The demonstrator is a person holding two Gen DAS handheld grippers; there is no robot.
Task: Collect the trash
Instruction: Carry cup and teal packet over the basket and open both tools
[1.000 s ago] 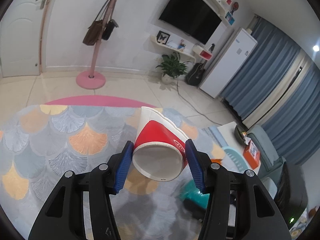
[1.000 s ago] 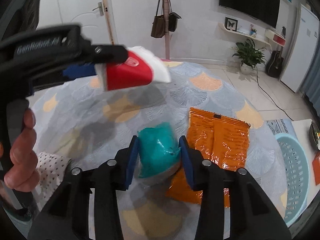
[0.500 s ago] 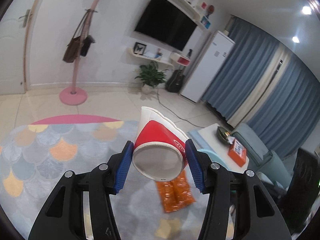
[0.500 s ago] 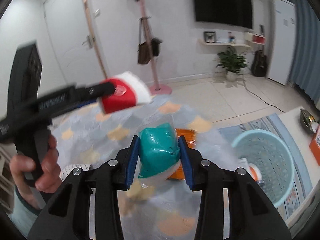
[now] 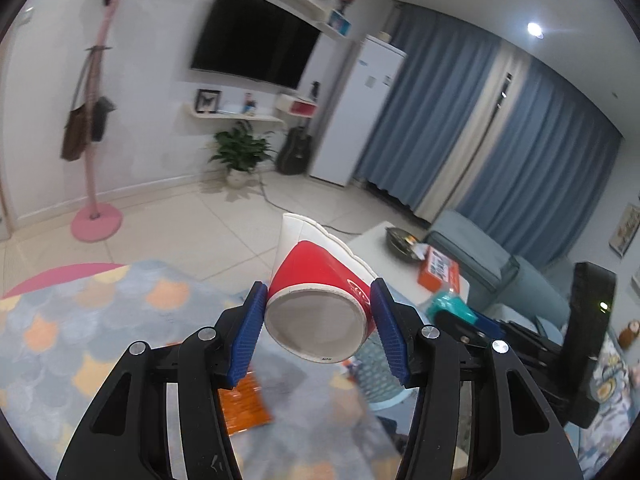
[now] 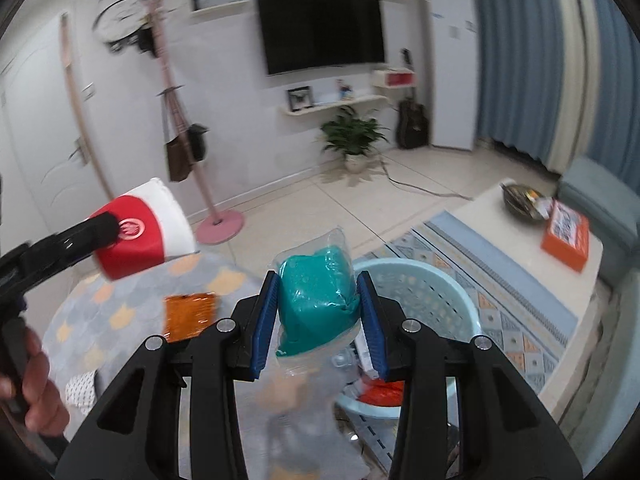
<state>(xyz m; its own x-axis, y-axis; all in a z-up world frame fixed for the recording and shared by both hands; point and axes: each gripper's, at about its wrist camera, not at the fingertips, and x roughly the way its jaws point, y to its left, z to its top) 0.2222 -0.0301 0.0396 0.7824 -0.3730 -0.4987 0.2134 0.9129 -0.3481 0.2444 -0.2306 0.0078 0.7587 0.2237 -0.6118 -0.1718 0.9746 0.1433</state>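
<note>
My left gripper (image 5: 318, 330) is shut on a red and white paper cup (image 5: 320, 300), its base turned toward the camera. From the right wrist view the same cup (image 6: 148, 228) hangs at the left, high over the rug. My right gripper (image 6: 318, 320) is shut on a clear bag with teal stuff inside (image 6: 316, 300), held above the rim of a light blue basket (image 6: 436, 284). That basket (image 5: 374, 380) has some trash in it. An orange packet (image 6: 188, 314) lies flat on the rug; it shows under my left gripper as the orange packet (image 5: 246, 404).
A scale-patterned rug (image 5: 80, 340) covers the floor. A white low table (image 6: 528, 248) with an orange box (image 6: 566, 236) and a bowl stands right of the basket, a sofa (image 5: 480, 256) behind it. A pink coat stand (image 5: 96, 128), a potted plant (image 6: 354, 136) and a cable line the far wall.
Both grippers have risen and swung to the right with their loads. The basket has come into view under the teal bag, and the orange packet now lies behind to the left.
</note>
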